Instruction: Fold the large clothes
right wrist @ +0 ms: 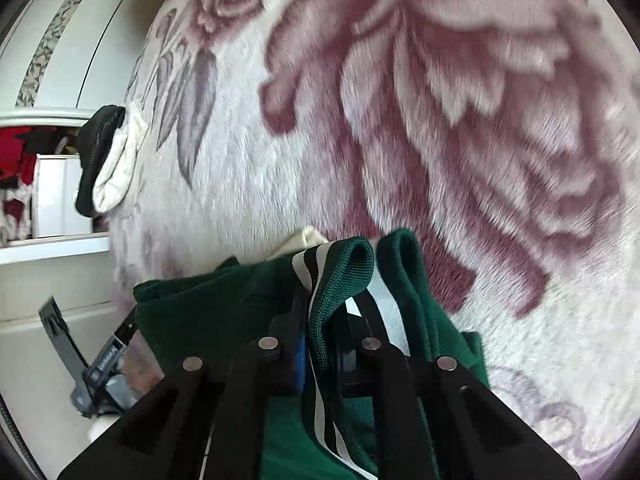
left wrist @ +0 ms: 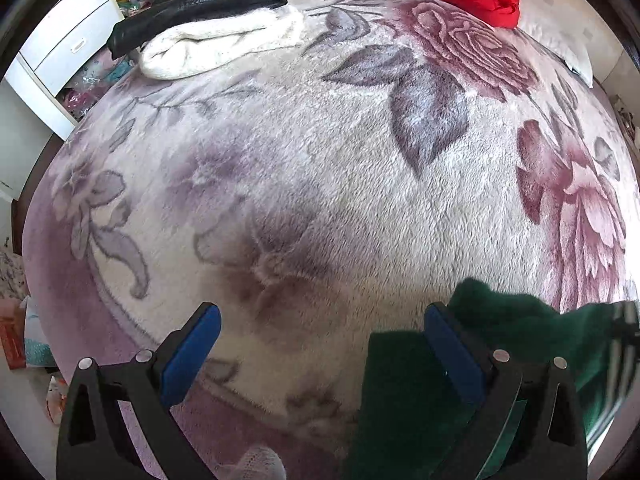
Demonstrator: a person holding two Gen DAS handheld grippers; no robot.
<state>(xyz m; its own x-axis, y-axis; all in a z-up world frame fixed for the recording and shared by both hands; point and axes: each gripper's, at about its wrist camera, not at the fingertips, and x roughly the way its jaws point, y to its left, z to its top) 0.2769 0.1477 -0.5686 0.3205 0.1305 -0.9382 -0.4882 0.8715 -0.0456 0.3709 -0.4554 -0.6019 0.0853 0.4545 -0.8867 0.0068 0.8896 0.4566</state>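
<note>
Green garment (right wrist: 208, 304), at six o'clock on floral blanket (left wrist: 320, 160): soft, limp, fairly heavy knit. Right gripper (right wrist: 320, 352) clamped on its ribbed edge (right wrist: 340, 276), a sound hold; left gripper (left wrist: 320, 344) apart, empty

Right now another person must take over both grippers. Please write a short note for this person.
Left gripper: open, nothing between the fingers, above the floral blanket.
Right gripper: shut on the ribbed striped edge of the green garment.
The garment is bunched at the near edge of the blanket, not spread flat.
Done: a black and white pile lies at the far corner.
Left: spread the green garment and fold it.
</note>
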